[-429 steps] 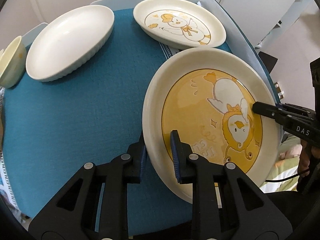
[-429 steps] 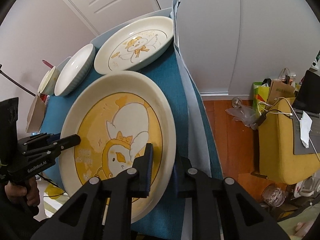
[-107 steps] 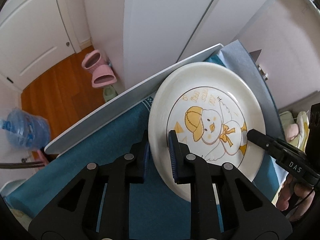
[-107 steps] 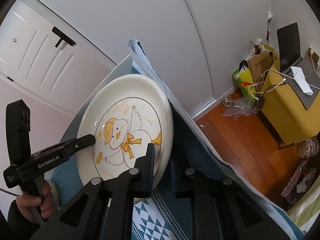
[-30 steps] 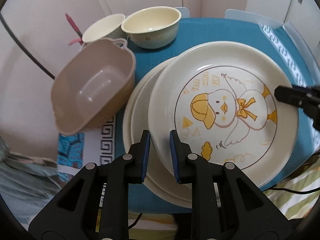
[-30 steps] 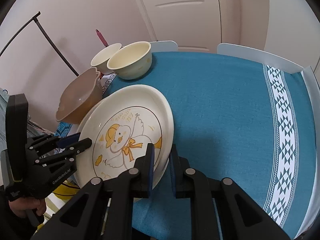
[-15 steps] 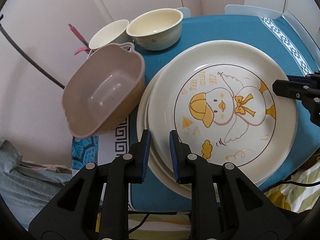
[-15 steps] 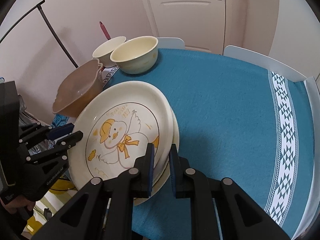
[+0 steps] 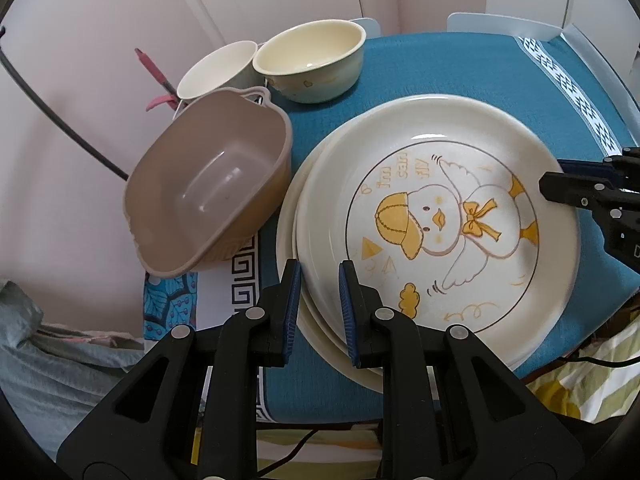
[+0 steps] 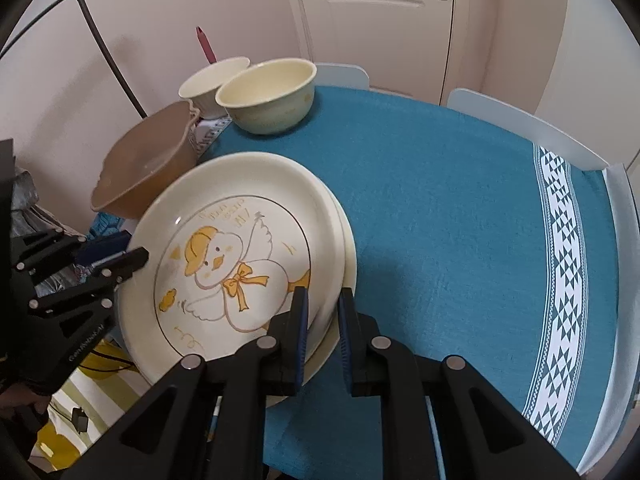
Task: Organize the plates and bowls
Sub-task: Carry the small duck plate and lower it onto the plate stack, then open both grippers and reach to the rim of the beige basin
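A: Straight to the jaws. In the left wrist view the left gripper (image 9: 319,280) is pinched tight on the near rim of the duck plate (image 9: 436,220), one blue pad above, one below.

B: And from the right wrist view, the right gripper (image 10: 323,300) is clamped on the opposite rim of that same plate, low in the middle of the frame. Two grips, one plate.

A: The plate fills the centre right of the left view, sitting over a stack of plates (image 9: 289,224) whose cream rims peek out along its left edge. Whether it rests on them or hovers just above, I cannot tell.

B: Moving outward. Just left of the stack sits a brown plastic tub (image 9: 208,192), tilted, near the plates' rims.

A: Above it, upper centre, a cream bowl (image 9: 312,62), and a smaller white bowl (image 9: 218,70) to its left, the two touching.

B: All on a blue tablecloth (image 10: 460,220), with a white patterned band (image 10: 568,280) running down the right of the right wrist view. A white door (image 10: 380,8) stands at the top.
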`<state>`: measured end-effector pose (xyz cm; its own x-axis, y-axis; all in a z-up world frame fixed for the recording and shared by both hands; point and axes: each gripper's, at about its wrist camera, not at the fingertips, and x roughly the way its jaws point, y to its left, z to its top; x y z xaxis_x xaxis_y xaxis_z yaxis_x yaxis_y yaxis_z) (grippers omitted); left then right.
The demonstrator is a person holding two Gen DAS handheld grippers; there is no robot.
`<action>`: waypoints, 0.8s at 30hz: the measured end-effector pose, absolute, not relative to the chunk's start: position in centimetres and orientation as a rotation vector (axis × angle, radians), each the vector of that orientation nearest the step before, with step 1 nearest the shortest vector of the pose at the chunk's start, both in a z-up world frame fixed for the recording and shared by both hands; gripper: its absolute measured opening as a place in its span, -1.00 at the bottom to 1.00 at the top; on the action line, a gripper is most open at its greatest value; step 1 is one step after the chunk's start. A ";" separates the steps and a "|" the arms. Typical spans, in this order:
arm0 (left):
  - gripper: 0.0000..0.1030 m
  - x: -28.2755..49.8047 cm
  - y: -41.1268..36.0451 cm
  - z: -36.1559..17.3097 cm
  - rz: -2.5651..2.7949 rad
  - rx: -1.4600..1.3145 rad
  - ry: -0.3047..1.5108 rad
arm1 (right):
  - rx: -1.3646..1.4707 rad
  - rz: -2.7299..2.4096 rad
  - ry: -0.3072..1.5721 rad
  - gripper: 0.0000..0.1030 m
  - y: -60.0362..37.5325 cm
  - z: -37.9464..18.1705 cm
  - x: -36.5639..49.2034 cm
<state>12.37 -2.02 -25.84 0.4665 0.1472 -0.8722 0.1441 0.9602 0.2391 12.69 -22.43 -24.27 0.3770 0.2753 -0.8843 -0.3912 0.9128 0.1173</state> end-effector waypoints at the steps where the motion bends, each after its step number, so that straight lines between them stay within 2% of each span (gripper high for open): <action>1: -0.66 12.4 -2.0 -25.8 0.001 0.294 1.092 | -0.121 0.429 1.104 -0.74 -22.5 -24.2 12.6; 8: -0.66 12.7 -1.7 -25.0 -0.012 0.255 1.100 | -0.126 0.424 1.092 -0.74 -22.4 -23.5 12.6; 14: -0.66 13.2 -0.6 -20.5 0.010 0.192 1.041 | -0.098 0.473 1.030 -0.74 -22.0 -19.9 13.6; 15: -0.62 13.3 -0.3 -19.8 0.018 0.178 1.031 | -0.095 0.487 1.021 -0.74 -21.8 -19.3 13.9; 17: -0.07 13.6 0.9 -18.2 0.044 0.133 1.012 | -0.078 0.526 0.995 -0.74 -21.2 -17.7 14.7; 18: 0.72 13.7 1.5 -17.6 0.061 0.113 1.001 | -0.071 0.544 0.983 -0.64 -20.8 -17.0 15.1; 19: 0.99 13.6 2.5 -16.6 0.091 0.088 0.968 | -0.064 0.564 0.968 -0.50 -20.4 -16.2 15.5; 20: 0.99 13.4 3.3 -15.9 0.109 0.067 0.929 | -0.061 0.582 0.954 0.01 -19.9 -15.5 16.0; 21: 0.99 13.3 3.8 -15.5 0.115 0.053 0.921 | -0.059 0.597 0.945 0.68 -19.5 -15.1 16.3; 22: 0.99 13.4 4.8 -15.1 0.127 0.031 0.925 | -0.057 0.621 0.937 0.87 -19.0 -14.6 16.8; 24: 0.99 13.6 6.5 -14.9 0.160 -0.016 0.940 | -0.088 0.654 0.957 0.90 -17.5 -14.1 17.8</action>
